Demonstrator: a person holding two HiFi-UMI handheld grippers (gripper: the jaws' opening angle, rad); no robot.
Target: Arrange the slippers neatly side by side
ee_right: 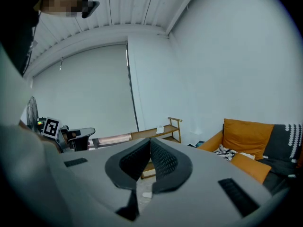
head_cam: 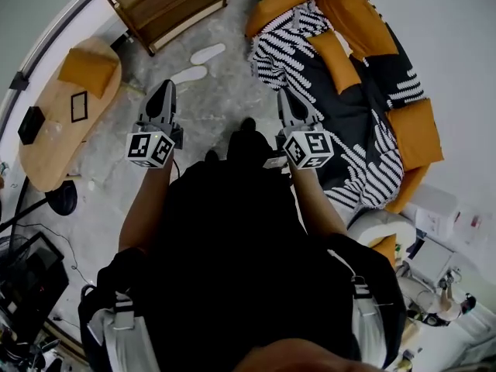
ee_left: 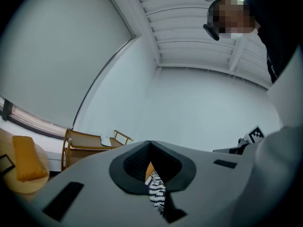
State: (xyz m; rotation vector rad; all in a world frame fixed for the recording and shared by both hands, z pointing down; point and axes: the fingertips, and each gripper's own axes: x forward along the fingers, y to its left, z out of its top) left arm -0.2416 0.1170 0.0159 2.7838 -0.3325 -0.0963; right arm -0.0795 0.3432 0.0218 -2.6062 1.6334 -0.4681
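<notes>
Slippers first, in the head view: the far slipper (head_cam: 208,53) and the near slipper (head_cam: 190,74), both white, lie on the grey floor (head_cam: 225,103). They are close together, not touching, between a wooden shelf (head_cam: 167,6) and an orange sofa (head_cam: 364,22). The left gripper (head_cam: 165,88) and right gripper (head_cam: 284,98) are held well short of them. Each carries a cube (head_cam: 149,149) with black-and-white square markers.

In the left gripper view the jaws are pressed together with nothing between them. A striped blanket (ee_left: 156,193) shows through the slit below them.

In the right gripper view the jaws also meet, empty, and the shelf and sofa stand beyond.
</notes>
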